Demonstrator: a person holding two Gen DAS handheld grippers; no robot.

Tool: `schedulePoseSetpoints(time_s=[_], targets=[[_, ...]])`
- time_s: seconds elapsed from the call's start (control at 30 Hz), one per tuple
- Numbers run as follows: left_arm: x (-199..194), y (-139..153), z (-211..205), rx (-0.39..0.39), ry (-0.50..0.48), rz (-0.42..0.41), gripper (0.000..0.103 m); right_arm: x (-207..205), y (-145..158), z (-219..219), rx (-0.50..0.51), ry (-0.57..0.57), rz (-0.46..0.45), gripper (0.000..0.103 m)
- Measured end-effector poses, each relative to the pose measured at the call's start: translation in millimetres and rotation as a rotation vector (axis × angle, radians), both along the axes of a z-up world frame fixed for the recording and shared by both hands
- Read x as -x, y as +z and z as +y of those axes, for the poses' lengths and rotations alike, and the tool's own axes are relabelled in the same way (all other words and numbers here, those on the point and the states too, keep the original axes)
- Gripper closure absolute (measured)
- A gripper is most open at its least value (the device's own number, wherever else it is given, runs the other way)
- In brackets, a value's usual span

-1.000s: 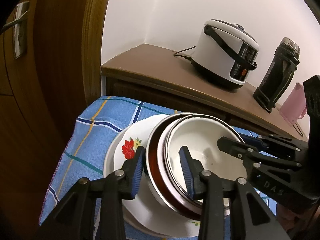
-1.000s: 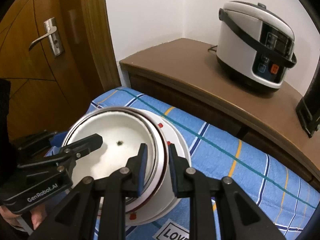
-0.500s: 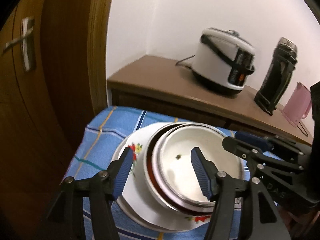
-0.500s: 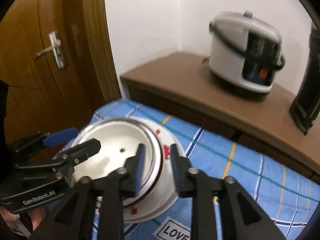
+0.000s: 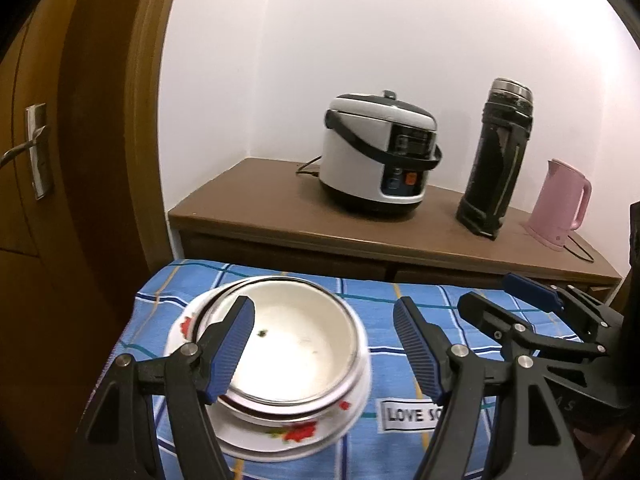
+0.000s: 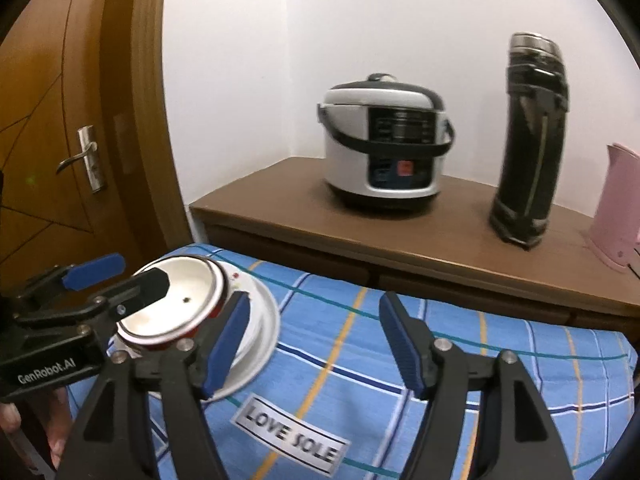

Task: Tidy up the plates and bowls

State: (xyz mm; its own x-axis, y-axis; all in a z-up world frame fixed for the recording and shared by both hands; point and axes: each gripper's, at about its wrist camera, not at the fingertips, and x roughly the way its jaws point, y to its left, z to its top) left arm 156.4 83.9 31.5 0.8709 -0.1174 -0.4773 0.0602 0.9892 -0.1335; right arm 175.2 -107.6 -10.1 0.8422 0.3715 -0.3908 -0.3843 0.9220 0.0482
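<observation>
A white bowl with a steel rim [image 5: 296,340] sits nested in a red-edged bowl on a white plate with red flowers [image 5: 304,436], at the left end of the blue checked cloth [image 5: 440,304]. My left gripper [image 5: 324,344] is open and empty, pulled back above the stack. My right gripper [image 6: 314,340] is open and empty, to the right of the stack [image 6: 176,304] over the cloth. Each gripper shows in the other's view: the right [image 5: 532,312], the left [image 6: 100,280].
A brown sideboard [image 5: 280,200] behind the cloth holds a white rice cooker [image 5: 380,160], a black flask [image 5: 500,160] and a pink kettle [image 5: 560,204]. A wooden door [image 6: 60,120] with a handle stands at left. A "LOVE SOLE" label [image 6: 292,436] is on the cloth.
Both grippers have opened, let go of the bowl rims and drawn back and up from the stack. The stack stays on the cloth.
</observation>
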Motion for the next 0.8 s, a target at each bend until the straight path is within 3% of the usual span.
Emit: schedulePoseSetpoints(time_s=[0.27, 0.8], targets=[[13, 4, -26, -0.004, -0.012, -0.038, 0.029, 26, 12, -25, -0.003, -0.035, -0.079, 0.030], [32, 11, -60, -0.012, -0.051, -0.057, 0.029, 49, 19, -63, -0.039, -0.079, -0.109, 0.027]])
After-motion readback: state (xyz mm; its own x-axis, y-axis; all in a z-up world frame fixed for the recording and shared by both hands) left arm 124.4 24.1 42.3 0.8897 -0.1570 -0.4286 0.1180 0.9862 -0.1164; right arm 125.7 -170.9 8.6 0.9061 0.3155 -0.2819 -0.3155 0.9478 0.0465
